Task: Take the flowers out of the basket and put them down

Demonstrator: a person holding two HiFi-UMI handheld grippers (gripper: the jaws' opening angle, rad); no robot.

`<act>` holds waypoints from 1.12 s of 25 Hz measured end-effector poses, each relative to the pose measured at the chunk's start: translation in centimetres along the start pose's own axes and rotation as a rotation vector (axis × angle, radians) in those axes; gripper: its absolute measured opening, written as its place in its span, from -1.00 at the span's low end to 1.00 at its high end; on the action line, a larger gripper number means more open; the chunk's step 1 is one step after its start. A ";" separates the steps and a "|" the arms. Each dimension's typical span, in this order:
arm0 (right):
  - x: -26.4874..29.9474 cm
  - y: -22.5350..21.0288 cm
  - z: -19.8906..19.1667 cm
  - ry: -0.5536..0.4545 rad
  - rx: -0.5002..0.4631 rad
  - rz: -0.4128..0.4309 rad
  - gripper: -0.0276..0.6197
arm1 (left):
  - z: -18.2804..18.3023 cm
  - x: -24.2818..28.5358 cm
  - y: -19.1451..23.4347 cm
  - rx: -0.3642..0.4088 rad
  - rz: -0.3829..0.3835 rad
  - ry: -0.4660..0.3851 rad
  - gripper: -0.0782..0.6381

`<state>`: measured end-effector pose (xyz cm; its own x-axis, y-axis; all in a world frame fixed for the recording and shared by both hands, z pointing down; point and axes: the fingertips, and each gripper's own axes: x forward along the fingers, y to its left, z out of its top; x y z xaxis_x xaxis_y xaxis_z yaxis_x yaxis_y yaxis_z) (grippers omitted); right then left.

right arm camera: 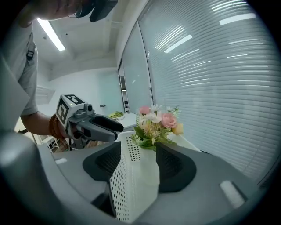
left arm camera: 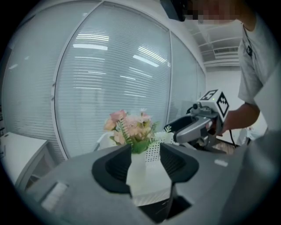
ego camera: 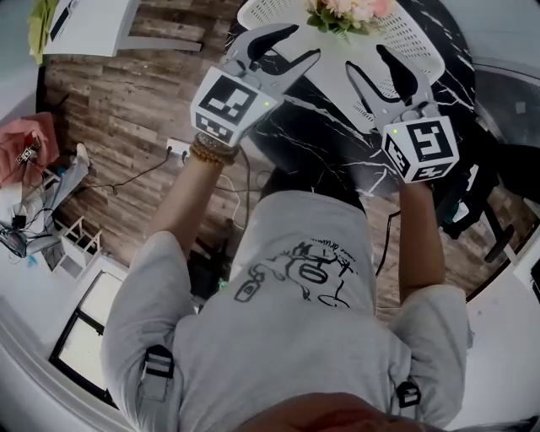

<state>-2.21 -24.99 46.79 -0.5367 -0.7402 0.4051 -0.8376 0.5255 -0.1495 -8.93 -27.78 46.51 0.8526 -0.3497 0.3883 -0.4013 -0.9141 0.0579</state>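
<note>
A person brings the left tool (ego camera: 299, 44) and the right tool (ego camera: 367, 61) to the near side of a white perforated basket (ego camera: 413, 42) on a black marbled bench (ego camera: 312, 126). Both tools' jaws stand apart, clamped on nothing, and the basket's wall shows between them. The pink and cream flowers (ego camera: 350, 13) sit inside the basket, beyond both tools.

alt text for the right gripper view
White perforated basket of pink and cream flowers, its wall between the open jaws of the right hand-held gripper. The left hand-held gripper reaches in from the left; window blinds behind.
</note>
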 end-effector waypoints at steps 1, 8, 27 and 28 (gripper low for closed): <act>0.4 -0.3 -0.2 0.007 0.003 0.000 -0.09 | -0.4 0.3 0.3 0.006 -0.006 0.016 -0.19; 3.2 -1.6 -2.1 0.080 -0.005 0.020 0.14 | -2.4 2.3 2.2 0.086 -0.041 0.123 0.04; 8.8 -4.0 -4.8 0.159 -0.026 0.053 0.44 | -6.6 6.3 5.0 0.300 -0.164 0.394 0.31; 9.1 -4.0 -4.8 0.160 -0.025 0.055 0.44 | -6.7 6.6 5.0 0.316 -0.169 0.401 0.31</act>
<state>-3.28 -31.80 55.42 -0.5569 -0.6345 0.5360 -0.8034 0.5753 -0.1537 -7.59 -33.26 55.54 0.6773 -0.1429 0.7217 -0.0964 -0.9897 -0.1054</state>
